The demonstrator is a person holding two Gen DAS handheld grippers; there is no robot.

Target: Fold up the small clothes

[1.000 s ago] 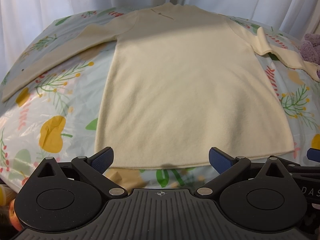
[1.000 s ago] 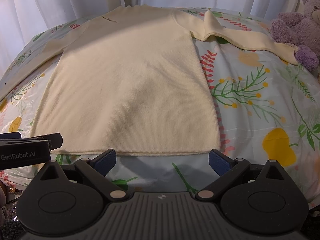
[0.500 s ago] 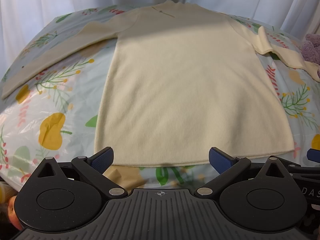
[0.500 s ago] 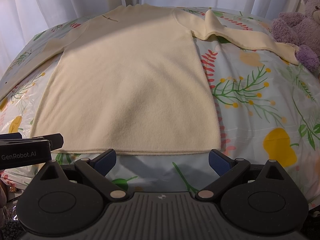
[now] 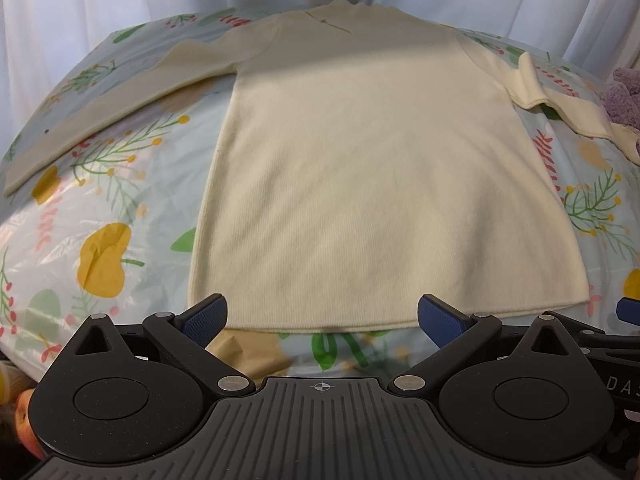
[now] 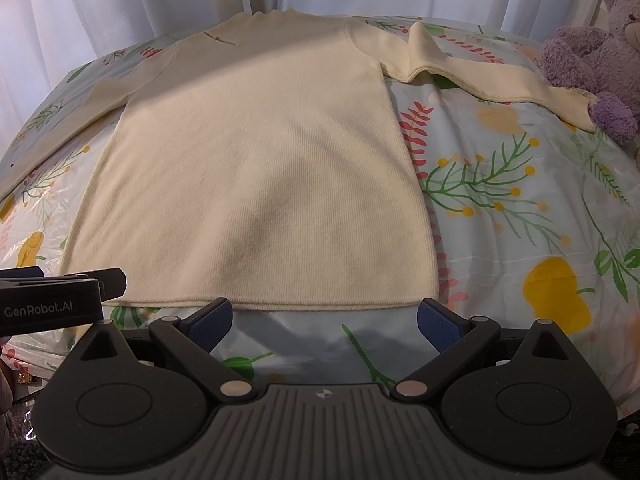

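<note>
The cream sweater [image 5: 384,184] lies flat across the middle of the frame on the floral sheet [image 6: 520,208], and both left gripper [image 5: 322,314] and right gripper [image 6: 324,316], fingers wide and empty, should pinch the near hem evenly at both corners.

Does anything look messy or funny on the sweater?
Mostly neat: the cream sweater lies flat on the flowery sheet. One odd spot: its right sleeve has a bunched-up hump near the shoulder, and its cuff reaches the purple teddy bear. The other sleeve lies straight.
</note>
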